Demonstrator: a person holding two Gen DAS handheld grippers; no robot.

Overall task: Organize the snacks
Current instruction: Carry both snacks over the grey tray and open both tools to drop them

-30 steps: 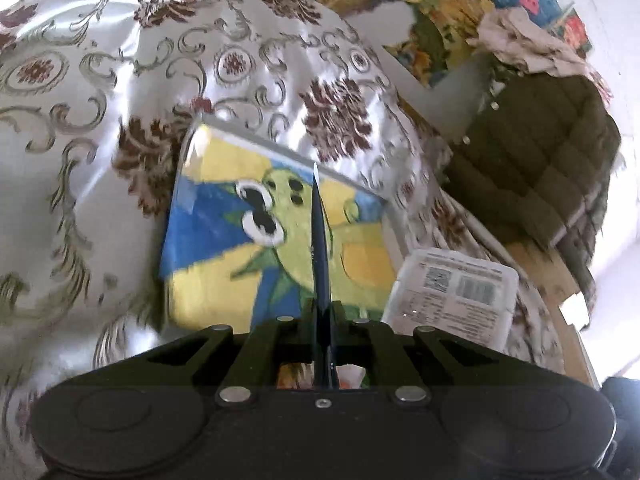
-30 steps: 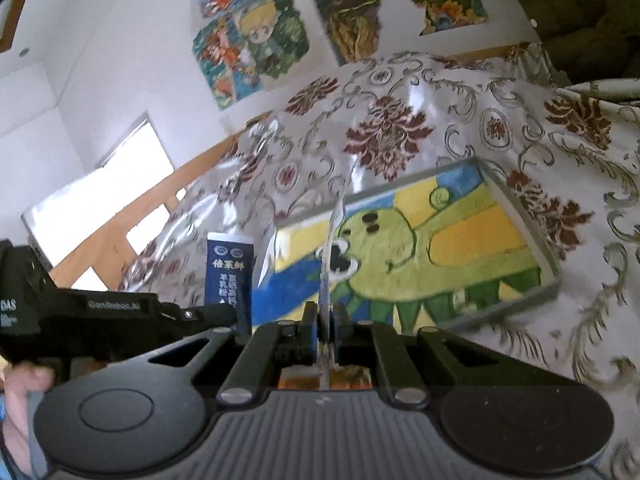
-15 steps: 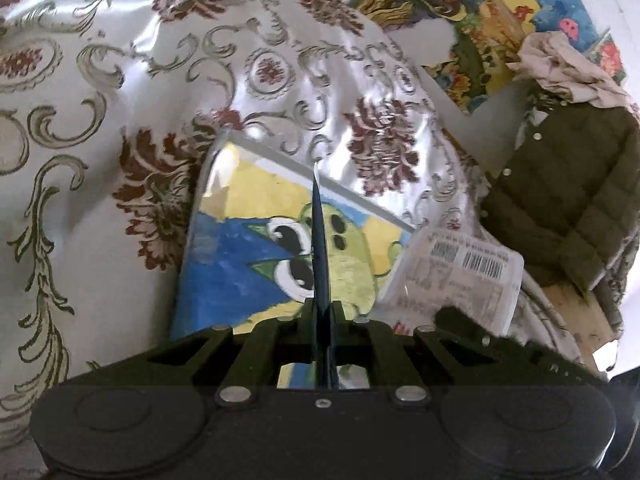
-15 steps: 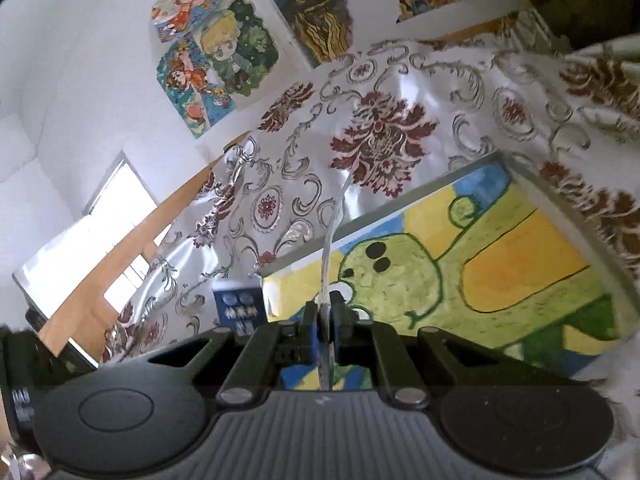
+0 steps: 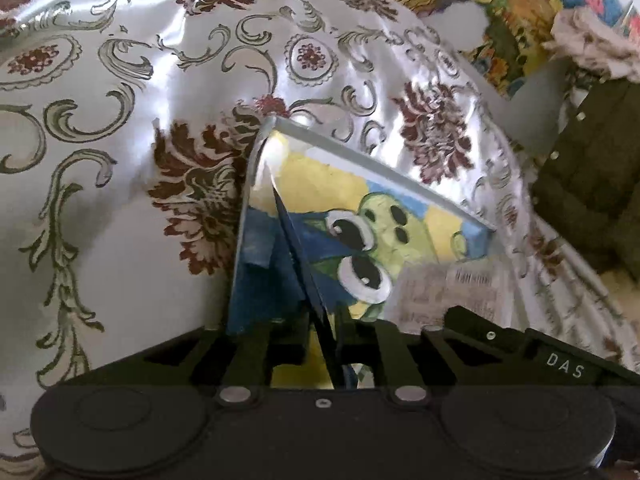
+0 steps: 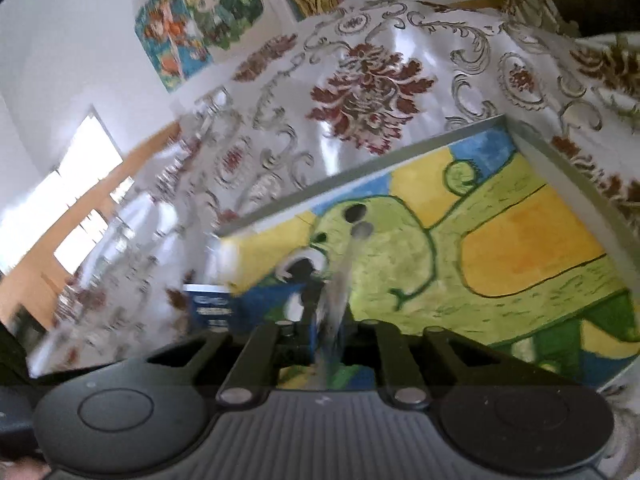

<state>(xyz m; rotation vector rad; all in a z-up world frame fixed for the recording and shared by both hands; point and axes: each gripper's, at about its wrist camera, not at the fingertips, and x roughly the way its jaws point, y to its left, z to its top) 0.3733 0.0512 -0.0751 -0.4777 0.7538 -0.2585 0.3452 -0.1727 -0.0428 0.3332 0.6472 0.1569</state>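
A shallow tray (image 5: 362, 156) with a painted green cartoon figure on its floor lies on the patterned tablecloth; it also shows in the right wrist view (image 6: 360, 168). My left gripper (image 5: 324, 332) is shut on a flat dark blue snack packet (image 5: 296, 256), seen edge-on above the tray's left end. My right gripper (image 6: 330, 332) is shut on a flat pale snack packet (image 6: 344, 280), seen edge-on over the tray. The pale packet with barcodes (image 5: 452, 292) and the blue packet (image 6: 212, 306) each show in the other view.
A shiny white tablecloth (image 5: 120, 160) with brown floral print covers the table. Cartoon posters (image 6: 200, 20) hang on the wall behind. A dark green padded coat (image 5: 592, 176) hangs at the right, and a window (image 6: 76, 192) is at the left.
Both grippers have come lower and closer over the tray with their packets. The left one's blue packet now tilts left. The right wrist view is blurred from motion.
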